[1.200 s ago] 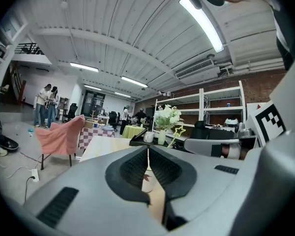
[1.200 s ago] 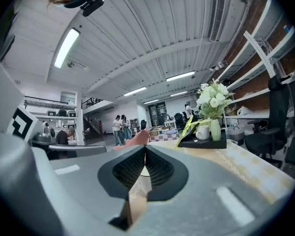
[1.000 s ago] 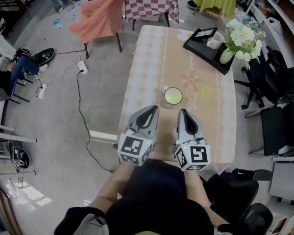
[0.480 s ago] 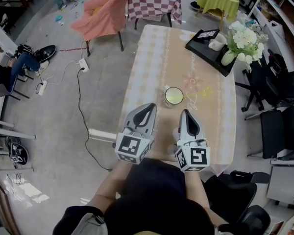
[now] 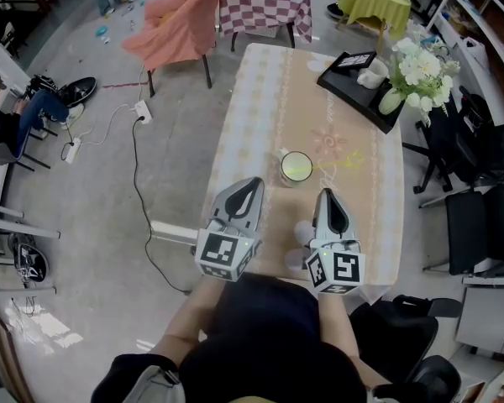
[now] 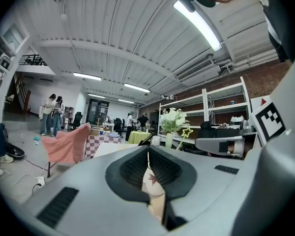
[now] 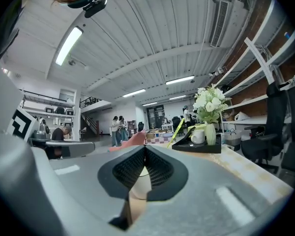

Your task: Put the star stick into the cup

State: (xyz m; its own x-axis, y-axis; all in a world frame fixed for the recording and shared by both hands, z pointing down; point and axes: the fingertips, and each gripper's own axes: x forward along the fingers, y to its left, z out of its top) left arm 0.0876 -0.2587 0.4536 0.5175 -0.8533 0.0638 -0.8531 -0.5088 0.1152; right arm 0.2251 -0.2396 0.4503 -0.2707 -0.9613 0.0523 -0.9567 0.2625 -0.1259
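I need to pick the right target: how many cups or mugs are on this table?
2: the cup near the table's middle, and a white mug on the black tray beside the flowers. More could be hidden behind the flowers.

**Grey tongs, dark top**

My left gripper (image 5: 252,183) and my right gripper (image 5: 327,195) look alike. Each is a smooth, pale grey plastic shell that narrows to a rounded nose. Black ribbed pads (image 6: 133,168) line the inner faces of the jaws, set in a dark, wing-shaped recess. A dark slot (image 6: 59,206) is cut into the left shell. At the back of each gripper is a white cube (image 5: 225,254) printed with bold black square markers. I am wearing a plain dark top (image 5: 265,330).
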